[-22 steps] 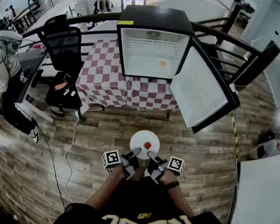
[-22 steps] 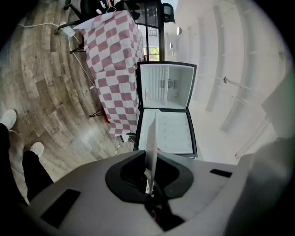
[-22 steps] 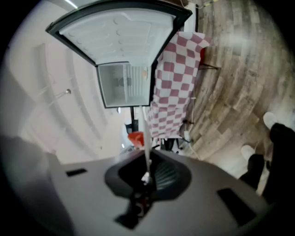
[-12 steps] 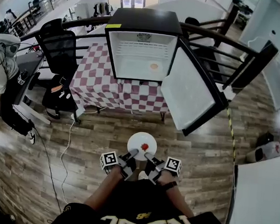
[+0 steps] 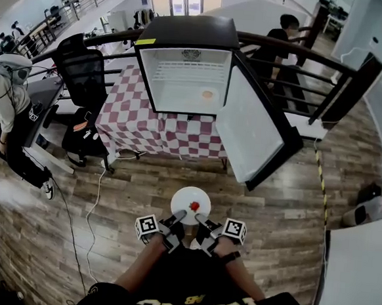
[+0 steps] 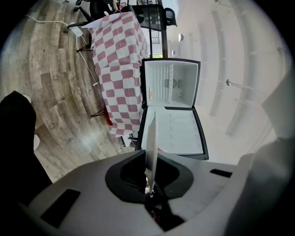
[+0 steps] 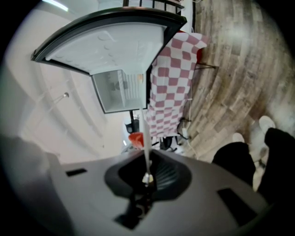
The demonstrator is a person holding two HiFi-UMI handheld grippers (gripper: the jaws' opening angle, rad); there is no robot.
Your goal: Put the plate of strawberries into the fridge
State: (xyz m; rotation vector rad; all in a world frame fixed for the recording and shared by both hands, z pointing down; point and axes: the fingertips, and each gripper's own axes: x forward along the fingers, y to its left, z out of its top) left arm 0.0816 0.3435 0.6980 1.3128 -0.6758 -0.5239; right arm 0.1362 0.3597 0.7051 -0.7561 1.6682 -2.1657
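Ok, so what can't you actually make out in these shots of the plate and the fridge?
- The strawberries: the head view shows only one small red blob on the plate, too small to count. Both gripper views see the plate edge-on.
- The orange item inside the fridge: too small in the head view to identify.
- The table under the fridge: covered by the checkered cloth.

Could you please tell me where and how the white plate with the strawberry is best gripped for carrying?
Take the plate by its thin near rim, coming from the person's side, as the left gripper and right gripper do now. It is flat and shallow, and the strawberry sits mid-plate, so only the rim suits a pinch.
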